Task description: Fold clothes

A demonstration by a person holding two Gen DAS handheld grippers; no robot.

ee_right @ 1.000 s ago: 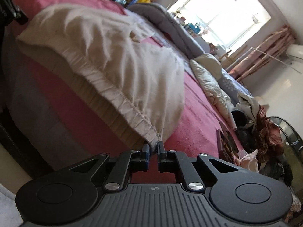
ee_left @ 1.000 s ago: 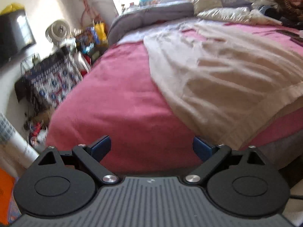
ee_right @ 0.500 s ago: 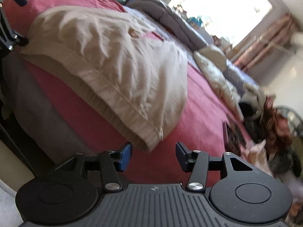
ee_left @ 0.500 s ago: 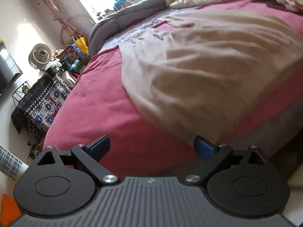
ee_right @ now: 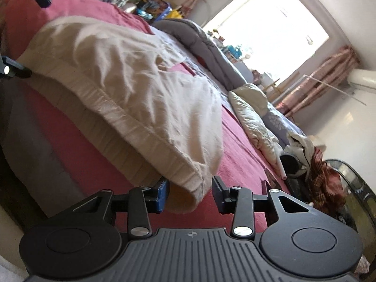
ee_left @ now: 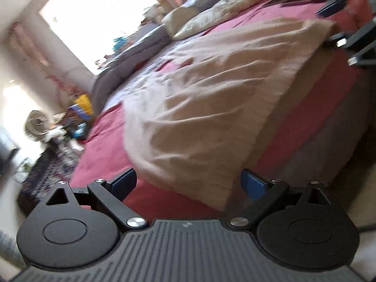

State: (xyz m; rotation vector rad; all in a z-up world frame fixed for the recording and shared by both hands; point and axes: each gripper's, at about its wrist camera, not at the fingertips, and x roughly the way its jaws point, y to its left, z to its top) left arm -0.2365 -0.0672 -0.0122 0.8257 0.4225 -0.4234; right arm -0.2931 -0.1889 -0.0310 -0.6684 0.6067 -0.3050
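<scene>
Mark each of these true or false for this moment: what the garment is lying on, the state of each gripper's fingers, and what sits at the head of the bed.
1. The beige garment lies spread on a pink bedcover. True.
2. The left gripper is shut on the garment. False: its fingers stand wide apart, and the garment's corner lies ahead of them, not clamped.
3. The right gripper has a hem corner between its fingers. True; the jaws are closing.
4. The garment is already folded into a small square. False: it lies spread out.
5. Pillows lie near the window. True.
</scene>
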